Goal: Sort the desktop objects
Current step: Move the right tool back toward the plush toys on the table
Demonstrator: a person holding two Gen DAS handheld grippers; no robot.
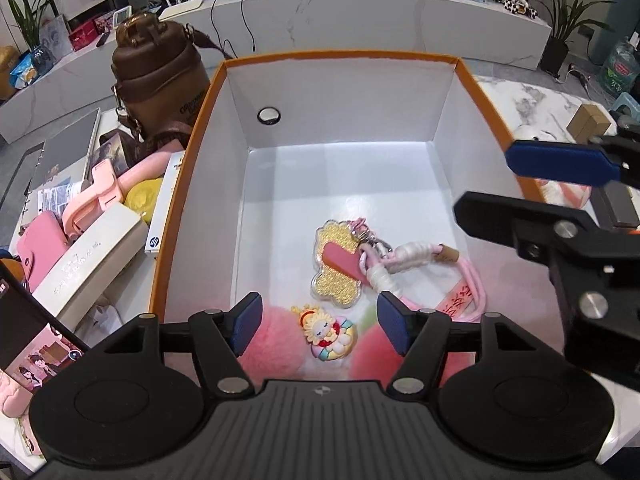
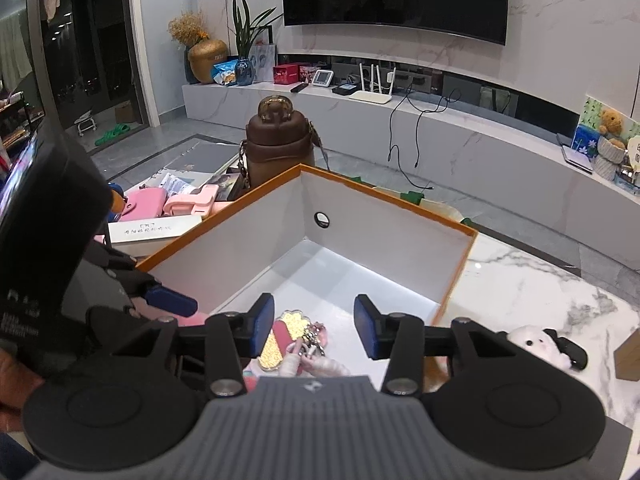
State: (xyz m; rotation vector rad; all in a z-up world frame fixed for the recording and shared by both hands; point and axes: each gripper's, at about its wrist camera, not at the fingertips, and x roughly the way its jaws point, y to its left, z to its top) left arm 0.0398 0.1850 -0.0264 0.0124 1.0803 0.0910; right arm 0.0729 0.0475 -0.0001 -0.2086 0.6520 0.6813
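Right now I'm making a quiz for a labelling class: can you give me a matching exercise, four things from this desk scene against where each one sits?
Things:
1. gold charm
2. brown bottle
3. white plush toy
4. sun-face charm

Places:
A. on the marble table, outside the box
B. behind the box's far left corner
C. on the box floor, tied to a pink cord
D. on the box floor, between two pink pompoms

Pairs: 1-C, 2-B, 3-A, 4-D

Both grippers open, tilted downward

The left gripper (image 1: 320, 326) has its blue pads spread wide with nothing pressed between them; the right gripper (image 2: 315, 326) stands narrower, jaws parted, pads gripping nothing.
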